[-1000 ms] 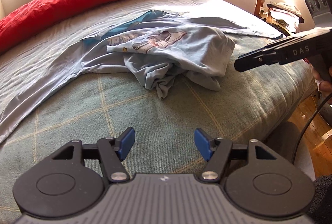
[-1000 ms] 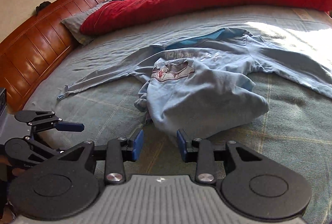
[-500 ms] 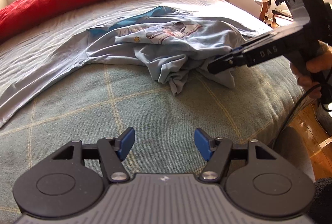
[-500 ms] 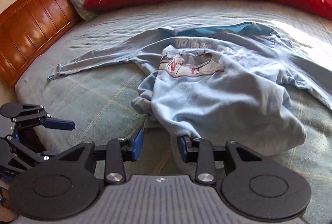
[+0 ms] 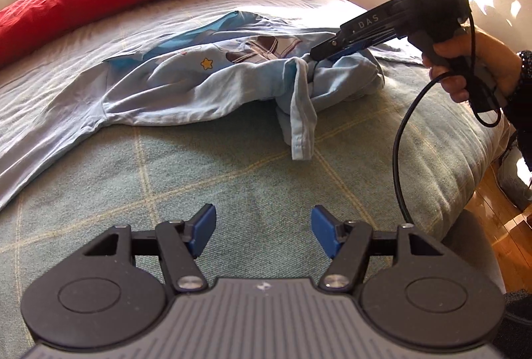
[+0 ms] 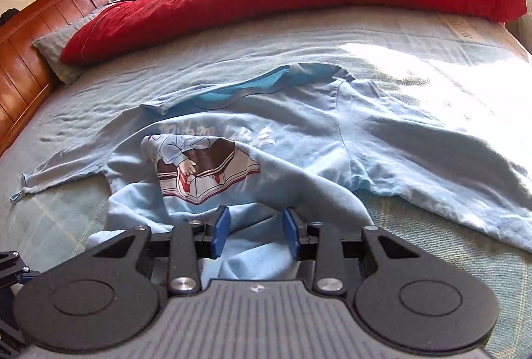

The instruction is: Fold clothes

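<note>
Left tongs [image 5: 262, 234] apart over bedspread [image 5: 232, 179], right tongs [image 6: 255, 232] apart — rumpled blue sweatshirt [image 6: 299, 153] btwn pads, no clamp

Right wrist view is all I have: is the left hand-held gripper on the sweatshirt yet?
Observer: No. The left hand-held gripper is open and empty, over the bare checked blanket, short of the sweatshirt.
Operator: How does the right one look from the side?
Observer: The right hand-held gripper has its tips in the bunched hem, and a strip of hem hangs just below them.
Operator: Is its cable clear?
Observer: The cable loops down beside the bed edge, away from the sweatshirt.
</note>
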A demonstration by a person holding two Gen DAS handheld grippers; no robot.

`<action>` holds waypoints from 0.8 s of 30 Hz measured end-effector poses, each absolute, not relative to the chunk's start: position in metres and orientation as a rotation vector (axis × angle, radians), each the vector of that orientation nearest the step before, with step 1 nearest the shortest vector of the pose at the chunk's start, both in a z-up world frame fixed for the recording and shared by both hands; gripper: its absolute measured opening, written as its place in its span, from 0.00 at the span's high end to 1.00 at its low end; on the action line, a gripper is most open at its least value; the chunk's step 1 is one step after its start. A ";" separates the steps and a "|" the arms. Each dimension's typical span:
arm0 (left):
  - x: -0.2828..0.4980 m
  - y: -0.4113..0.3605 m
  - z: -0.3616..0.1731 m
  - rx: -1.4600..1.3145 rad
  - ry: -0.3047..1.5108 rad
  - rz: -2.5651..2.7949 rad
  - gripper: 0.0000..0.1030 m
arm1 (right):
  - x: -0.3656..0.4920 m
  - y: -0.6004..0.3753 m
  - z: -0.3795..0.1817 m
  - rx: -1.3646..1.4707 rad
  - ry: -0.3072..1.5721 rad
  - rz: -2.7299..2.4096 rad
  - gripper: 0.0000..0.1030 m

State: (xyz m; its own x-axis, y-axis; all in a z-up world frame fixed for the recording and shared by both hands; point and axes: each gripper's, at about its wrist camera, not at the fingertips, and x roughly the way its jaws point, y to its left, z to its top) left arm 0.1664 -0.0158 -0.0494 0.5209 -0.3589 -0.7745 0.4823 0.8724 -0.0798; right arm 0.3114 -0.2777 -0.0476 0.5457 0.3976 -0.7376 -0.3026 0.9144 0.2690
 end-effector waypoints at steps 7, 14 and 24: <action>0.179 -0.018 -0.052 0.115 0.893 -0.516 0.38 | 0.322 -0.280 -0.067 0.119 0.927 0.404 0.60; 0.179 -0.031 -0.045 0.105 0.852 -0.571 0.39 | 0.271 -0.279 -0.034 0.070 0.824 0.493 0.47; 0.194 -0.051 -0.053 0.059 0.819 -0.574 0.53 | 0.177 -0.277 -0.035 -0.043 0.802 0.477 0.47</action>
